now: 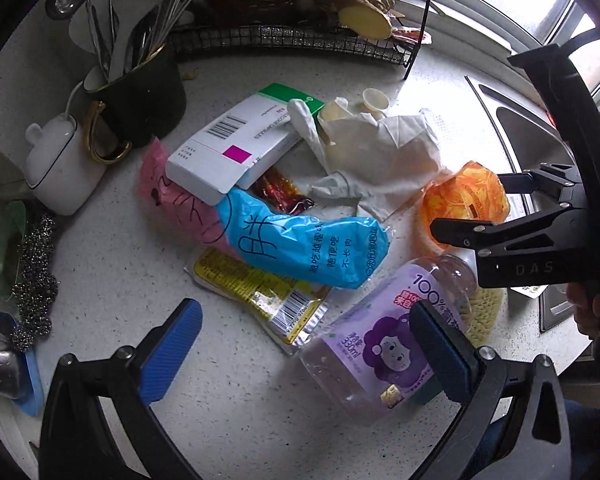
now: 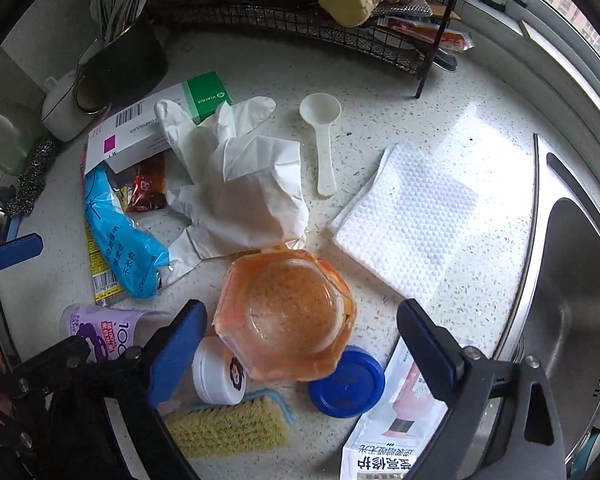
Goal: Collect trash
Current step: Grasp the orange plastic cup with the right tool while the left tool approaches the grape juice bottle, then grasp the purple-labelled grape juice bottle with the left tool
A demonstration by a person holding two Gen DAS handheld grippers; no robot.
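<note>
With the right gripper (image 2: 300, 344) spread wide above the orange plastic cup (image 2: 286, 316), which lies on the desk (image 2: 380, 92) just in front of the crumpled white glove (image 2: 236, 184), it should straddle the rim squarely before pinching; the left gripper (image 1: 304, 344) hangs equally spread.

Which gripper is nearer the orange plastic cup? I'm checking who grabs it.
Right. The right gripper hangs open directly over the orange cup; the left gripper sits off to the side, above the purple bottle.
</note>
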